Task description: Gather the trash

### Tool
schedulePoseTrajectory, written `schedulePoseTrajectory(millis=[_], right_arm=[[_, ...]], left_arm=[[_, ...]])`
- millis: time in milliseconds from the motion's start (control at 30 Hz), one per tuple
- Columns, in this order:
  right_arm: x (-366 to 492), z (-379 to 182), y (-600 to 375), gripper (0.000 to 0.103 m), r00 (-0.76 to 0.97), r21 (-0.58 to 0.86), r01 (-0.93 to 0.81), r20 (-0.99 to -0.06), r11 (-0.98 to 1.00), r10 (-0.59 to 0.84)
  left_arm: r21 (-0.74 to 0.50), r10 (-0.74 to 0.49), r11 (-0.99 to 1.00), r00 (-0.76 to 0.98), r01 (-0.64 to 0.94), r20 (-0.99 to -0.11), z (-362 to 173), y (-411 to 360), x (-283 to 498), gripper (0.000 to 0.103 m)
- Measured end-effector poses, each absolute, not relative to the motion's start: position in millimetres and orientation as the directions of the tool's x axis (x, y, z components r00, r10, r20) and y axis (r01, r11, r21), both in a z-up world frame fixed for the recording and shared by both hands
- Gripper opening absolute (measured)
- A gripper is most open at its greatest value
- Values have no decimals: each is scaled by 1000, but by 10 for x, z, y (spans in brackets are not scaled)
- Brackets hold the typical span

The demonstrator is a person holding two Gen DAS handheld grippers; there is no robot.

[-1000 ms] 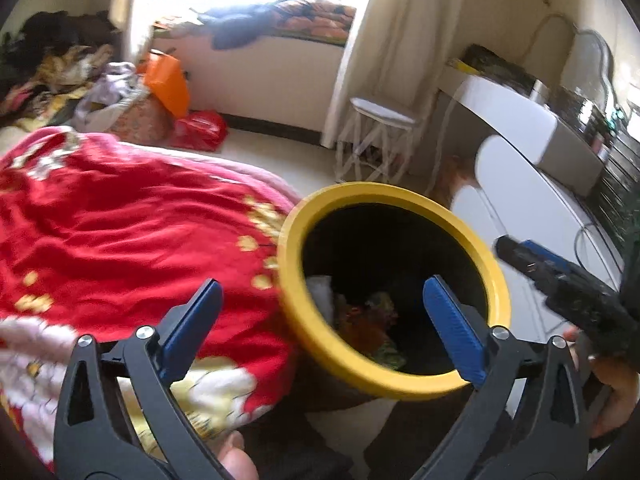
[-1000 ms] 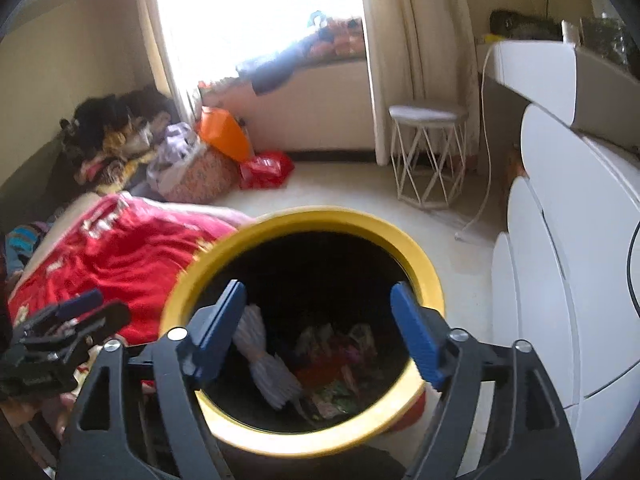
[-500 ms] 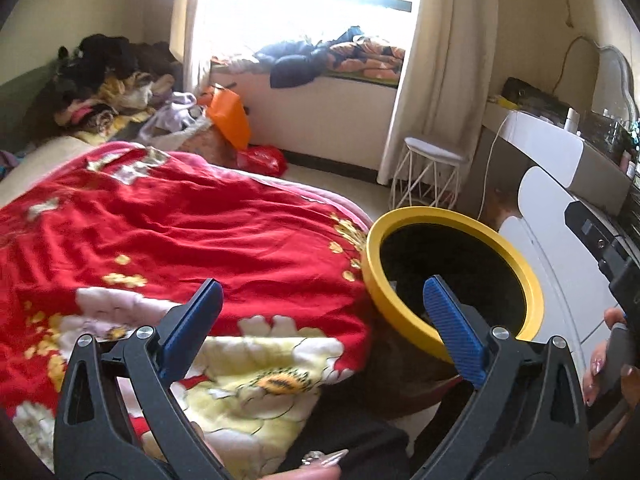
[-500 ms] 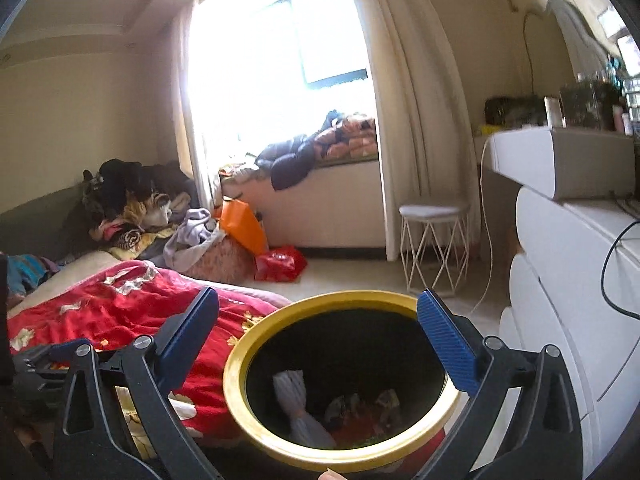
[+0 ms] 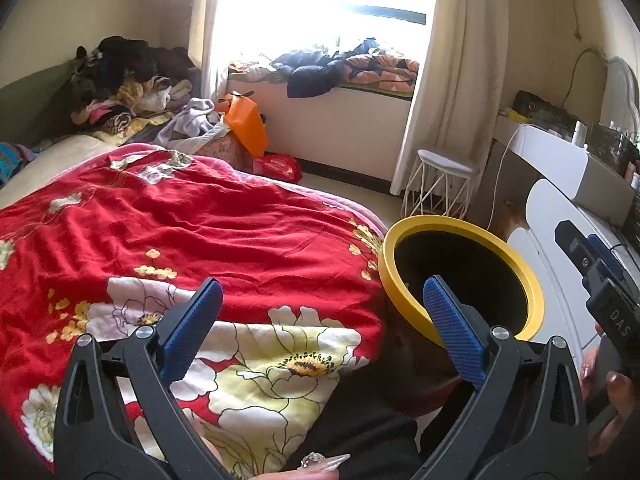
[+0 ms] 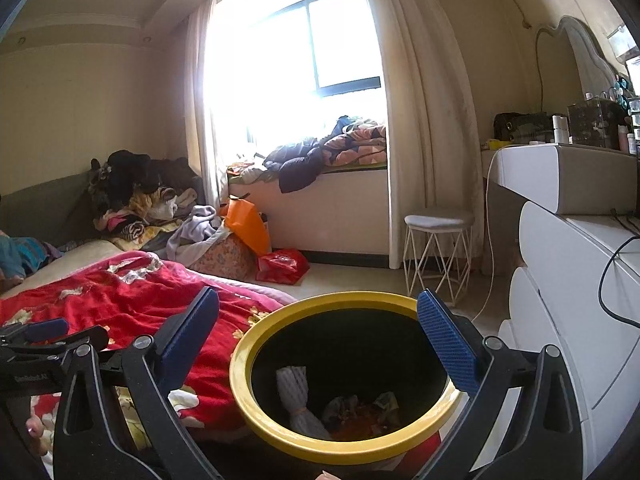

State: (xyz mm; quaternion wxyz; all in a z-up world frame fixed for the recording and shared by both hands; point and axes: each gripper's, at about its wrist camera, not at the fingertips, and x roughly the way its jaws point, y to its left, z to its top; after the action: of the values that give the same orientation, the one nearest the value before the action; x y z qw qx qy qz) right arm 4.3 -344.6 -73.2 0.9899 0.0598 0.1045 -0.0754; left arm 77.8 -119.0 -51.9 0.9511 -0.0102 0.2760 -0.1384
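Reading "DAS" on right gripper body at right edge, rest cut off; small label on left gripper too blurred. Left gripper spread, empty, over red blanket. Right gripper spread, empty, above one yellow-rimmed bin right of bed. Inside: white foam net, crumpled wrappers, number unclear. One white stool far.

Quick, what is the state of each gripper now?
Left gripper: open, holding nothing.
Right gripper: open, holding nothing.
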Motion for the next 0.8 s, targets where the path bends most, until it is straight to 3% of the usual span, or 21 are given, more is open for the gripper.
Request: schedulePoseTrajectory(millis=[800], right_arm=[[59, -751, -3459, 96, 964, 104, 172, -223, 980, -146]], left_arm=[[-95, -258, 965, 813, 245, -522, -508, -1182, 755, 92]])
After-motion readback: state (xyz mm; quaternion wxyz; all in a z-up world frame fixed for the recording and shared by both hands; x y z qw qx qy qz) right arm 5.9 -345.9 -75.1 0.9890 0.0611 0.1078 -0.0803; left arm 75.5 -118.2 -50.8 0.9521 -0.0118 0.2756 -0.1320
